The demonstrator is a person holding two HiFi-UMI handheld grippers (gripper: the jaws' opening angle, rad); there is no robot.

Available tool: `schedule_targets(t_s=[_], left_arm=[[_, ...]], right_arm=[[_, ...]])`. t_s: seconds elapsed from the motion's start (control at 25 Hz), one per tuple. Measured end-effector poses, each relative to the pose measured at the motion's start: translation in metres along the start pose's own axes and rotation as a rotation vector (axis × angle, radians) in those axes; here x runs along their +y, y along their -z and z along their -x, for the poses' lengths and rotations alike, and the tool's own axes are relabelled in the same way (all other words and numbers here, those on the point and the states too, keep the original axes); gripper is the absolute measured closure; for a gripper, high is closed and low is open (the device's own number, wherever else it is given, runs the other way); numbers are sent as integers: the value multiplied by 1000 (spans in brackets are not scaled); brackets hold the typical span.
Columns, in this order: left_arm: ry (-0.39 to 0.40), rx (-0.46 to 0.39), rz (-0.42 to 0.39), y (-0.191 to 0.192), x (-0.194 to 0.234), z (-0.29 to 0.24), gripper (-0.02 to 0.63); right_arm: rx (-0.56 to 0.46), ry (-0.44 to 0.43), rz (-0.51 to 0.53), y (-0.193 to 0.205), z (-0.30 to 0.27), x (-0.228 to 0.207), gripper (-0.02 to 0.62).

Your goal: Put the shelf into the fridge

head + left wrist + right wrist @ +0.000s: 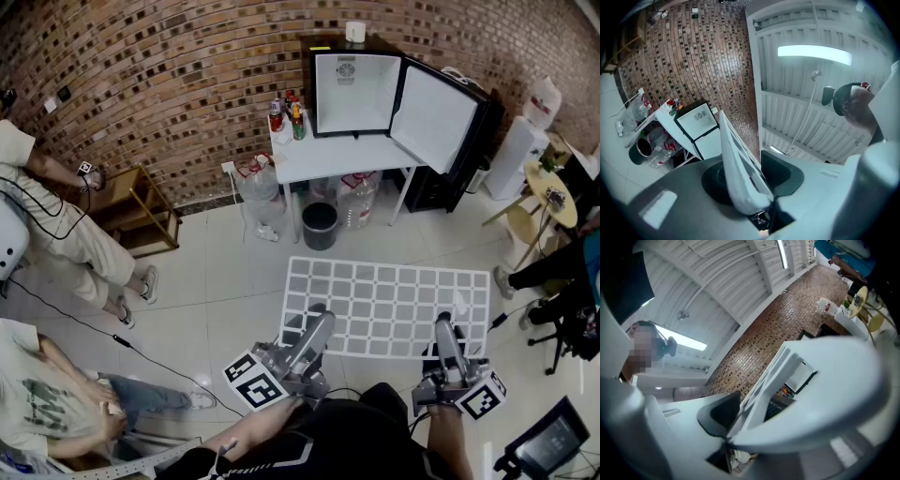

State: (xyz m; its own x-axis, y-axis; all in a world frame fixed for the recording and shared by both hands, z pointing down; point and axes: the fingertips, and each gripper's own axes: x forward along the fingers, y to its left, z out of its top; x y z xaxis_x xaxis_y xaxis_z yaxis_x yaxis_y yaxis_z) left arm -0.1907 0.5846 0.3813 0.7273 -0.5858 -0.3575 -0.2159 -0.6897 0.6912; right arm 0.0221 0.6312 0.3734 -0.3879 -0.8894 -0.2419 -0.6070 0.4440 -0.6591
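A white wire grid shelf (384, 305) hangs level above the tiled floor in front of me. My left gripper (314, 325) is shut on its near left edge and my right gripper (444, 330) is shut on its near right edge. In the left gripper view the shelf (737, 171) runs edge-on between the jaws of the left gripper (743, 157), pointing toward the fridge (697, 120). The right gripper view shows the shelf (774, 375) clamped in the right gripper (754, 399). The small black fridge (356, 92) stands on a white table (342, 155) with its door (436, 117) swung open and a white interior.
Bottles (286, 117) stand on the table's left end. Large water jugs (258, 187) and a black bin (320, 225) sit under it. Two seated people (56, 234) and a wooden stool (141, 211) are at the left. A round table (548, 192) and a chair are at the right.
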Motion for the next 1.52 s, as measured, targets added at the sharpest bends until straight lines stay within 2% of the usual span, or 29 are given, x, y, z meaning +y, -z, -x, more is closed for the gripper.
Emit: schedule_targets(t_s=[0.2,0.4,0.6,1.16,1.36,1.52], left_arm=[[-20,-23,3,-11,22,-19,495],[-59,-34,-51,-26,47,-51,495],[-88,-68,-77,-43,66,-92,497],[-148,-109,-81,-41,131,-210,497],[-174,-89,-88,-51,153,-233,497],[-178,-80,-84,-75,183,-245,499]], right_arm=[[22,-29,-9,-7,-35,-12,462],[29,-76,-51,-15,-76,-46,462],[53,-136,-65,-41,-124,-69,462],[122,-164,-82,-104,-207,-175,463],[127,-155,-123,-106,-234,-200,463],[119,-150,-132,-100,-271,-210,465]])
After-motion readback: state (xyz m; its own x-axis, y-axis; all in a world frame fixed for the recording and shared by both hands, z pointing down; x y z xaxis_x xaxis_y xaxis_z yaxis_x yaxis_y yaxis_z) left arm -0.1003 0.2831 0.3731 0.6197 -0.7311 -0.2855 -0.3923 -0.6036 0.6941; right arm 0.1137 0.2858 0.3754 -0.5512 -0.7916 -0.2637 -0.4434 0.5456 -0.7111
